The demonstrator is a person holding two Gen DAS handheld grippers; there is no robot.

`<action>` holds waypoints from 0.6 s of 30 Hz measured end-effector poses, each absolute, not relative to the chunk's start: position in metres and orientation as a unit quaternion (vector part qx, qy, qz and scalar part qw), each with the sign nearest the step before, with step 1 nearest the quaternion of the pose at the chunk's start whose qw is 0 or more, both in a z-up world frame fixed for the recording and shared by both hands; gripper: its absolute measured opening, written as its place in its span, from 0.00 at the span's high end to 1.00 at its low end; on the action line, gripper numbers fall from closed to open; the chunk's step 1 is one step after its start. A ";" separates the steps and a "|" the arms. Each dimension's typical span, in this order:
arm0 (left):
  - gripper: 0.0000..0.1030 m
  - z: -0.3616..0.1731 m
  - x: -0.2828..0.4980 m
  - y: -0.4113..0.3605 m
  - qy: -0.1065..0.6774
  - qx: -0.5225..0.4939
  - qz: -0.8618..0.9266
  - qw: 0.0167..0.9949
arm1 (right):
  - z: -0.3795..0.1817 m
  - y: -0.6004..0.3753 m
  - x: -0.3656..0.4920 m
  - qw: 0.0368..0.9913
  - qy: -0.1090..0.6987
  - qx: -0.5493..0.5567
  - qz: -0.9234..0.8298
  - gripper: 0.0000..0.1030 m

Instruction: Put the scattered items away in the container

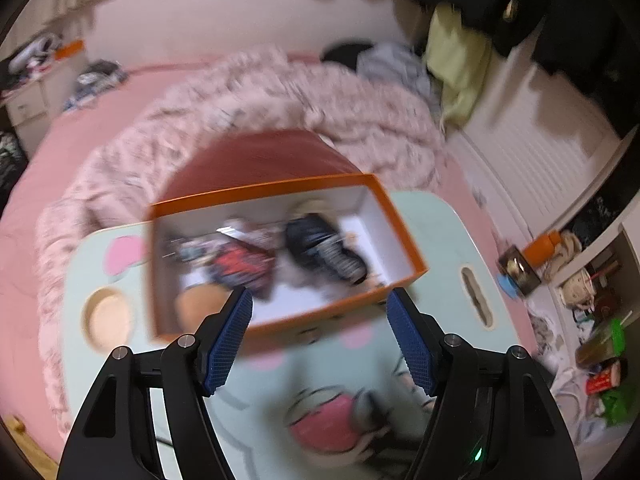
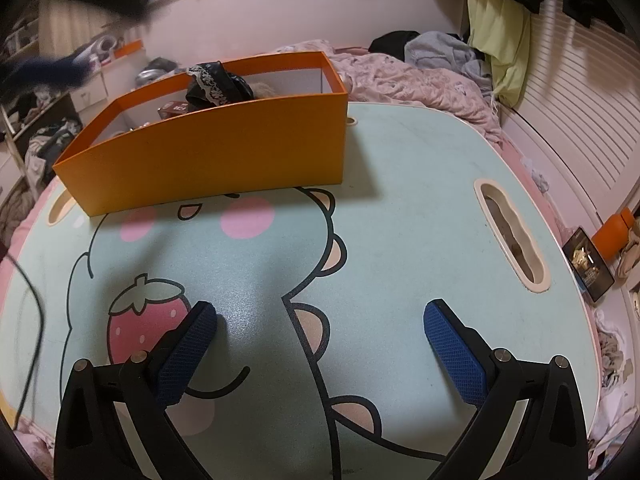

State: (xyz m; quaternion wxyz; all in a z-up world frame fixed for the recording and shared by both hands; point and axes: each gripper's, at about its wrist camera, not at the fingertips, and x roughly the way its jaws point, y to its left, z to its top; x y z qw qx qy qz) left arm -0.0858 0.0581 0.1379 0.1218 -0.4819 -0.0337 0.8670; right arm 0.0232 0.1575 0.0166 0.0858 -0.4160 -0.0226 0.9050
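An orange box (image 1: 404, 236) with white inner walls stands on a mint cartoon lap table (image 1: 436, 224). Inside it lie a dark striped item (image 1: 324, 248), a red-and-black item (image 1: 244, 264) and other blurred things. My left gripper (image 1: 320, 296) is open and empty, above the box's near edge. In the right wrist view the box (image 2: 216, 160) stands at the table's far left, with a black lace-trimmed cloth (image 2: 216, 84) sticking up out of it. My right gripper (image 2: 320, 312) is open and empty, low over the table (image 2: 400, 200). The left gripper (image 2: 44, 68) shows as a dark blur.
The table sits on a bed with a pink blanket (image 1: 240, 100). Clothes (image 2: 440, 52) pile at the far end. An orange bottle (image 2: 614, 236) and a dark box (image 2: 588, 264) lie at the right. Cluttered shelves (image 1: 592, 300) stand further right. The table has a handle slot (image 2: 512, 236).
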 end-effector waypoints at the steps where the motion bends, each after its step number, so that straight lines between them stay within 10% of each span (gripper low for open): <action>1: 0.33 0.136 -0.096 0.073 -0.020 -0.491 0.864 0.110 | 0.017 0.158 0.023 0.086 -0.023 -0.416 0.905 0.00; 4: 0.47 0.118 -0.119 0.100 0.032 -0.509 0.856 0.081 | 0.017 0.156 0.023 0.085 -0.022 -0.415 0.906 0.00; 6: 0.76 0.098 -0.131 0.107 0.051 -0.536 0.840 0.066 | 0.016 0.155 0.022 0.085 -0.022 -0.414 0.906 0.00; 18: 0.82 0.183 -0.007 0.020 -0.045 -0.375 0.908 0.181 | 0.014 0.152 0.020 0.087 -0.020 -0.413 0.907 0.00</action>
